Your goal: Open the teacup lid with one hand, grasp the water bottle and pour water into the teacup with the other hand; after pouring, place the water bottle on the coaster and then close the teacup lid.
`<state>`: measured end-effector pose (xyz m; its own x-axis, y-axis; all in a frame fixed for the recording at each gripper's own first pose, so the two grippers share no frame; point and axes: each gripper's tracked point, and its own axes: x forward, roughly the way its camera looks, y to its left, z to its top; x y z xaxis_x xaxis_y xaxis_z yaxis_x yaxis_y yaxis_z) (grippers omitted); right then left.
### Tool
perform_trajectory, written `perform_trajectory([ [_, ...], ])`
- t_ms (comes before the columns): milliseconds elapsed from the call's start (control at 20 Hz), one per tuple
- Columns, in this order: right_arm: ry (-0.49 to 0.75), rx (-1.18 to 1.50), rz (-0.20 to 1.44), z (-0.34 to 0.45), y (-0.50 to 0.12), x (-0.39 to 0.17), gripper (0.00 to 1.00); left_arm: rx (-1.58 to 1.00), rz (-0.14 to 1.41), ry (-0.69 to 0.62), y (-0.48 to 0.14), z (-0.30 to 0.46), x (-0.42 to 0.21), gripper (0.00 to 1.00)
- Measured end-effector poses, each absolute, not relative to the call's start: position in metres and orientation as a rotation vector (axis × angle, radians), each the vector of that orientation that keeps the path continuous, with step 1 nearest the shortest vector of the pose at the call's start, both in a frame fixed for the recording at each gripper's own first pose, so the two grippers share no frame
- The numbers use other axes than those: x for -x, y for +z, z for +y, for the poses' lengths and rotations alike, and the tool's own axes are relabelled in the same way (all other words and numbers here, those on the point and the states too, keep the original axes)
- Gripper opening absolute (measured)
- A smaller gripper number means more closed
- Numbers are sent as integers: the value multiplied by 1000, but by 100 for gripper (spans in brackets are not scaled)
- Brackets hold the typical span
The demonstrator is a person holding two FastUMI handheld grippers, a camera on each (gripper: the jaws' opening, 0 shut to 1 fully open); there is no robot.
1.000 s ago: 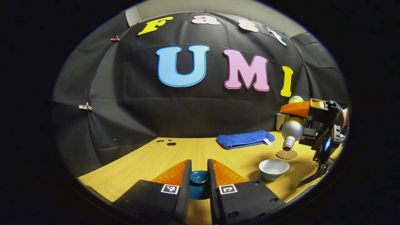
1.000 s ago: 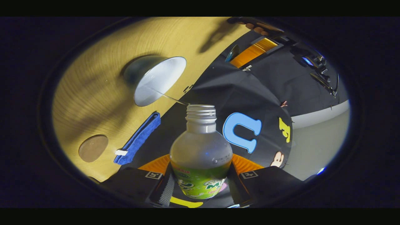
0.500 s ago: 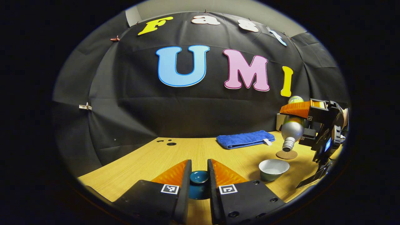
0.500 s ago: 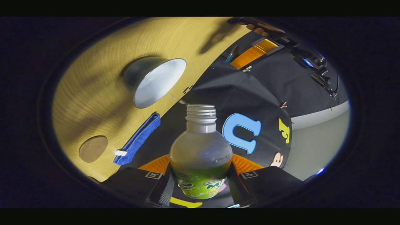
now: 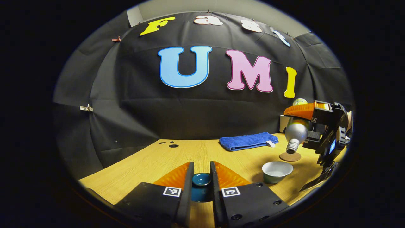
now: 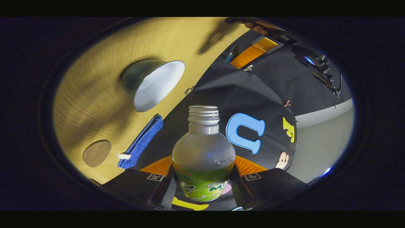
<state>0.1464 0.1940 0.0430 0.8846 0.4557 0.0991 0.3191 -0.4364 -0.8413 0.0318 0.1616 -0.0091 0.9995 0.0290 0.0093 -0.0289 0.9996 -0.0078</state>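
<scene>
The uncapped water bottle (image 6: 203,148), clear with a green label, hangs tilted mouth-down above the wooden table. The pale, open teacup (image 5: 277,171) stands below it, the round brown coaster (image 5: 290,156) just behind. The dark teal lid (image 5: 201,183) is raised, off the cup.

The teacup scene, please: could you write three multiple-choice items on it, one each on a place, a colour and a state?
1. Where does the coaster lie?
A. between towel and teacup
B. under the teacup
C. on the towel

2. What colour is the towel?
A. red
B. blue
C. white

3. How is the bottle held?
A. upright on the coaster
B. lying on the table
C. tilted, neck down, in the right gripper

Answers:
1 A: the coaster sits bare on the table between them.
2 B: the folded cloth is blue.
3 C: in the left gripper view its neck points down above the coaster.
</scene>
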Motion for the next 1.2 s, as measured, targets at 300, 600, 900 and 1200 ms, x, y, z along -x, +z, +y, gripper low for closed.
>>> perform_trajectory([
  [300, 86, 1859, -443, 159, 50, -139, 75, 8, -10, 29, -9, 162, -32, 32],
  [600, -114, 1368, -263, 76, 75, -133, 75, 8, -9, 47, -9, 163, -32, 35],
  [900, -70, 768, -158, 55, 72, -123, 76, 8, -10, 28, -9, 142, -29, 32],
  [1200, 20, 311, -135, 62, 84, -130, 74, 8, -11, 29, -9, 135, -27, 32],
])
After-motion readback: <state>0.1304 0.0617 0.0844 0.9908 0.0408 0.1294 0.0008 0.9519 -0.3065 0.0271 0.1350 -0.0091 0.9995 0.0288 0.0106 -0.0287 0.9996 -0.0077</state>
